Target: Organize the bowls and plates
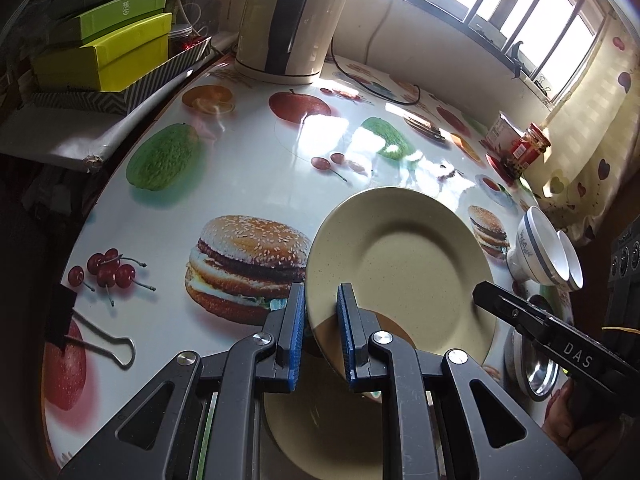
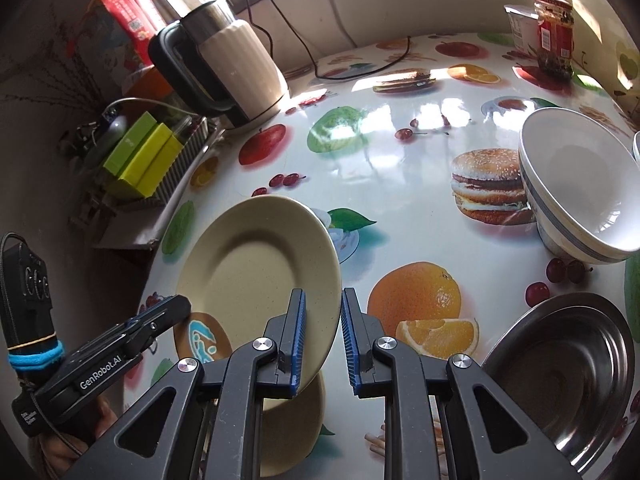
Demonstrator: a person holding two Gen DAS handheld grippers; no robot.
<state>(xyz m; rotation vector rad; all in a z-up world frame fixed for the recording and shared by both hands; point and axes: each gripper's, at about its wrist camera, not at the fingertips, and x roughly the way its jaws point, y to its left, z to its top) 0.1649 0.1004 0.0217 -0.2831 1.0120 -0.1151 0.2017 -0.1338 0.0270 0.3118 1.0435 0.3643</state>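
Note:
A beige plate (image 1: 400,272) is held tilted above a second beige plate (image 1: 320,432) that lies on the table. My left gripper (image 1: 322,336) straddles the tilted plate's near-left rim, its blue pads close to the rim on both sides. In the right wrist view the same tilted plate (image 2: 256,264) has its right rim between the fingers of my right gripper (image 2: 323,340), with a gap at the right pad; the lower plate (image 2: 292,416) shows beneath. Stacked white bowls (image 2: 580,188) with grey stripes stand at the right and also show in the left wrist view (image 1: 544,252). A steel bowl (image 2: 568,372) lies near right.
An electric kettle (image 1: 292,20) with its cord stands at the table's far edge. Green boxes (image 1: 108,44) are stacked beyond the left edge. A red jar (image 1: 528,148) and a cup stand at the far right. A binder clip (image 1: 92,340) lies near left.

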